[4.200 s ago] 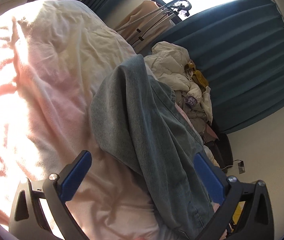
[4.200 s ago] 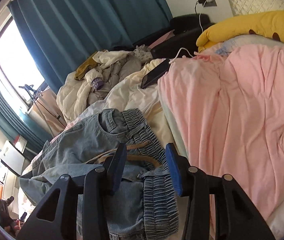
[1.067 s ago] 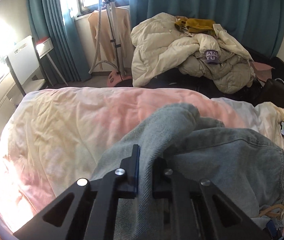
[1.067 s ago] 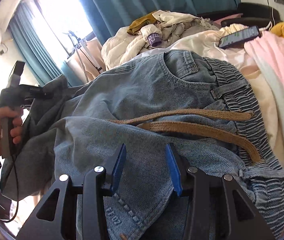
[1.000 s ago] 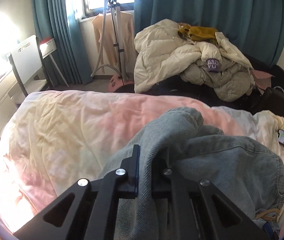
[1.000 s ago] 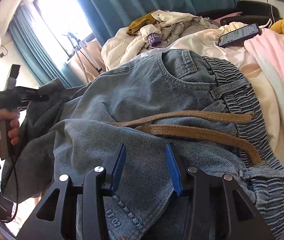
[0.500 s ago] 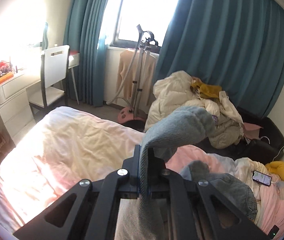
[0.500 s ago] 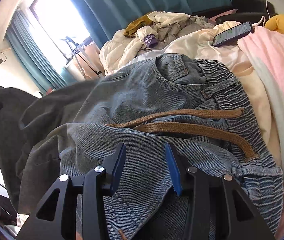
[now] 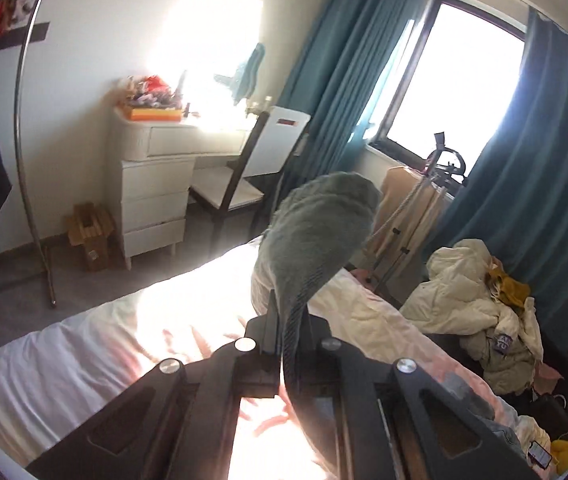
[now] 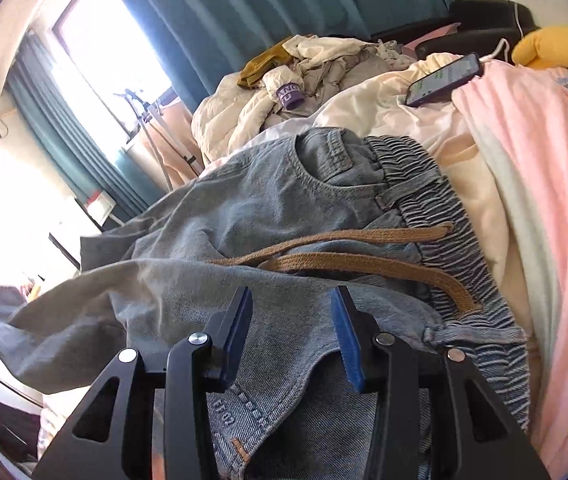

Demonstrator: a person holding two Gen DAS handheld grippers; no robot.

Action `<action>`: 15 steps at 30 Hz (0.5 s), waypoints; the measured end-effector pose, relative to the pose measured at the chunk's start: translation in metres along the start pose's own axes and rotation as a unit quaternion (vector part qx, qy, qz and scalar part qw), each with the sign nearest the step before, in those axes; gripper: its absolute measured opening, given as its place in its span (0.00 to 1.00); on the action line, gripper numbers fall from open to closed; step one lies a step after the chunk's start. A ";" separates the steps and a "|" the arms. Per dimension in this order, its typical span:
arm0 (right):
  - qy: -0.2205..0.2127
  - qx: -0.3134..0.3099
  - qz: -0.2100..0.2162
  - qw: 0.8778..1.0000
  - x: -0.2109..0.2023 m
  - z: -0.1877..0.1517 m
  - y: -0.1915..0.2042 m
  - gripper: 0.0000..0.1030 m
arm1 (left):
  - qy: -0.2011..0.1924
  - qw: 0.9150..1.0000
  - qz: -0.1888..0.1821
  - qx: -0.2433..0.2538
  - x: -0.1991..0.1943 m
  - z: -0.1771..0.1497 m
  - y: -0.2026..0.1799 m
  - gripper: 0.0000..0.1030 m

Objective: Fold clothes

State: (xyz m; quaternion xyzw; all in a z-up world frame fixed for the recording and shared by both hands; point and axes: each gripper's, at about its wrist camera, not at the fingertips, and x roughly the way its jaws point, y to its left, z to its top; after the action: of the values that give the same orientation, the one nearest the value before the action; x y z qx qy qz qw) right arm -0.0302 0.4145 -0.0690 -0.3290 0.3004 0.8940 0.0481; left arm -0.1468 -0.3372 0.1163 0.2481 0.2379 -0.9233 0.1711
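Observation:
Light blue jeans (image 10: pixel 268 216) with an elastic waistband and a brown drawstring (image 10: pixel 364 264) lie on the bed. My left gripper (image 9: pixel 286 316) is shut on a jeans leg (image 9: pixel 316 240) and holds it lifted high above the bed; the fabric folds over the fingertips. My right gripper (image 10: pixel 292 320) is open, its blue pads just above the denim near the waist, holding nothing.
The bed has a pale sheet (image 9: pixel 84 352) and a pink blanket (image 10: pixel 544 200). A phone (image 10: pixel 444 80) and a yellow pillow (image 10: pixel 560 44) lie near the head. A pile of jackets (image 9: pixel 480 320), a garment steamer (image 9: pixel 440 176), a chair (image 9: pixel 244 184) and a dresser (image 9: pixel 152 184) stand around.
My left gripper has risen and swung left with the jeans leg, pulling it up off the bed. The right gripper has stayed open over the waist area.

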 end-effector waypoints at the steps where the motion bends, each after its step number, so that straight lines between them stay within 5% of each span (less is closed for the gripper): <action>1: 0.002 0.013 0.002 1.000 -0.003 0.001 -0.003 0.40 | 0.010 1.000 0.003 -0.016 0.007 -0.007 0.021 0.04; 9: 0.009 0.137 -0.010 0.990 -0.063 -0.013 -0.038 0.40 | 0.075 0.990 -0.015 -0.119 0.052 -0.075 0.127 0.04; 11: 0.014 0.188 -0.009 0.982 -0.075 -0.024 -0.048 0.40 | 0.083 0.988 -0.017 -0.125 0.060 -0.087 0.138 0.04; 15: 0.039 0.309 0.017 0.950 -0.093 -0.059 -0.070 0.61 | 0.098 0.986 -0.023 -0.133 0.074 -0.100 0.153 0.04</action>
State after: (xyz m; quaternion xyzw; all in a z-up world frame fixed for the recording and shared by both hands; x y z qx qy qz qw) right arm 0.0951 0.4484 -0.0821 -0.3271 0.5688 0.7449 0.1204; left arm -0.1036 -0.4266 -0.0541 0.3071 0.3800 -0.8581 0.1576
